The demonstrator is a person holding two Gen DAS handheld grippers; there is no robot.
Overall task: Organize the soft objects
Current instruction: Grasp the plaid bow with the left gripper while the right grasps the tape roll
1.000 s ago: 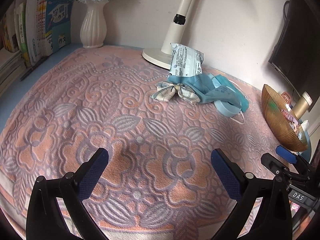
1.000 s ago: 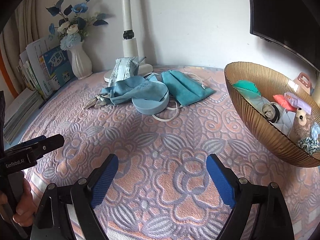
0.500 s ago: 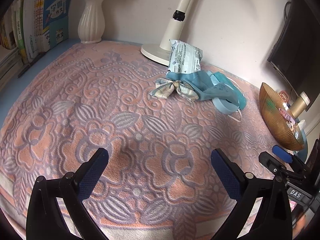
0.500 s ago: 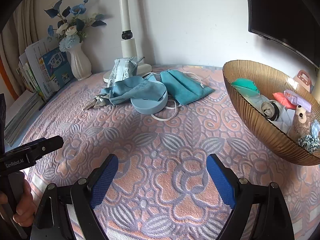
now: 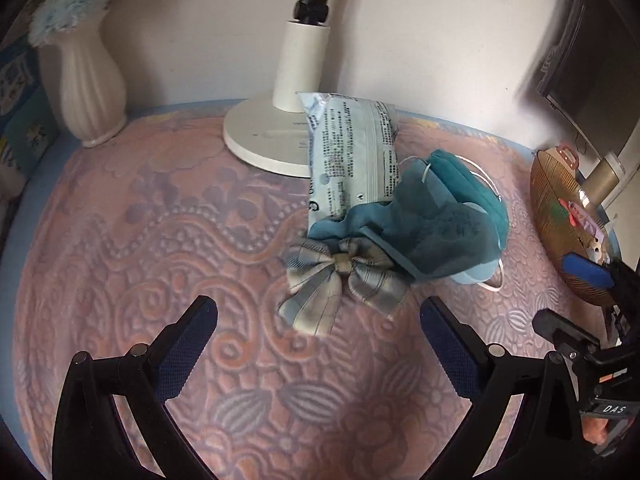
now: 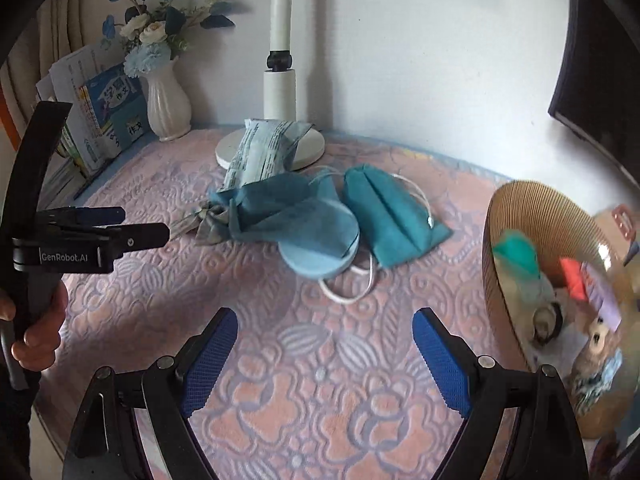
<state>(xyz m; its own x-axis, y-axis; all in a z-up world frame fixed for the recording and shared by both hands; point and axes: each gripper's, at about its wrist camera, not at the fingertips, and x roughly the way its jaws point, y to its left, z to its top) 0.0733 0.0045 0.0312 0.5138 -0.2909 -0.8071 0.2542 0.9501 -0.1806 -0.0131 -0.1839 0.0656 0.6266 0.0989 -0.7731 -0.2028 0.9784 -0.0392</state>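
Observation:
A plaid fabric bow (image 5: 340,280) lies on the patterned cloth just beyond my open, empty left gripper (image 5: 318,338). Behind it lie a teal cloth pouch (image 5: 428,228), a light blue mask (image 6: 316,252), a second teal pouch (image 6: 388,216) and a packet of masks (image 5: 352,152). My right gripper (image 6: 324,354) is open and empty over the cloth, short of the pile. The gold ribbed bowl (image 6: 504,280) at the right holds several soft items. In the right wrist view the left gripper (image 6: 92,232) shows at the left, close to the bow (image 6: 208,224).
A white lamp base (image 5: 260,144) stands behind the pile. A white vase (image 5: 90,96) with flowers and books (image 6: 104,116) are at the back left. A dark monitor (image 5: 588,48) hangs at the right, above the bowl (image 5: 560,220).
My left gripper has moved forward, close to the bow and the pile. My right gripper has moved forward slightly toward the pile; both stay open.

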